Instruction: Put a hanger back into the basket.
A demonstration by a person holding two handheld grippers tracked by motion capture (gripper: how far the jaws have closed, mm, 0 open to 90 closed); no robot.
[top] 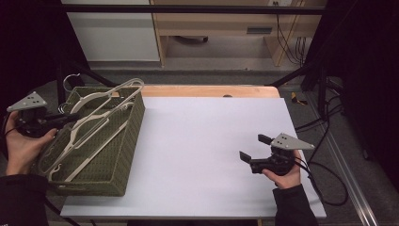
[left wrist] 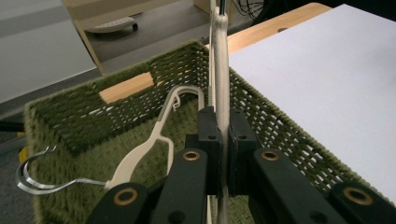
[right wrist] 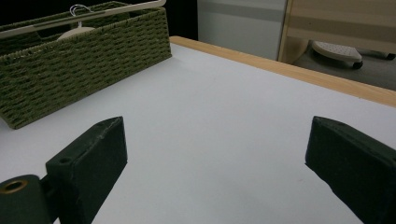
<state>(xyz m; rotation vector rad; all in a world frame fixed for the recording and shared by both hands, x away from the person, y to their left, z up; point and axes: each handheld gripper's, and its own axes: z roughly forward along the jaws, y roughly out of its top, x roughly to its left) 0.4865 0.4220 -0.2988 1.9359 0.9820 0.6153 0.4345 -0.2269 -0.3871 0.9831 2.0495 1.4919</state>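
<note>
A green woven basket [top: 127,141] stands at the left of the table with several cream hangers [top: 108,106] lying in and across it. My left gripper [top: 73,117] reaches over the basket's left rim. In the left gripper view its jaws [left wrist: 223,140] are shut on the thin edge of a cream hanger [left wrist: 220,70], which rises above the basket [left wrist: 84,107]. Another hanger [left wrist: 140,158] with a metal hook lies on the basket floor. My right gripper [top: 251,148] hovers open over the white table top at the right, with nothing between its jaws [right wrist: 215,163].
A white sheet [top: 202,141] covers the table, with a strip of wood [top: 211,90] showing along the far edge. Cables [top: 324,169] trail off the right side. In the right gripper view the basket [right wrist: 84,60] stands far left with a hanger [right wrist: 84,18] across its top.
</note>
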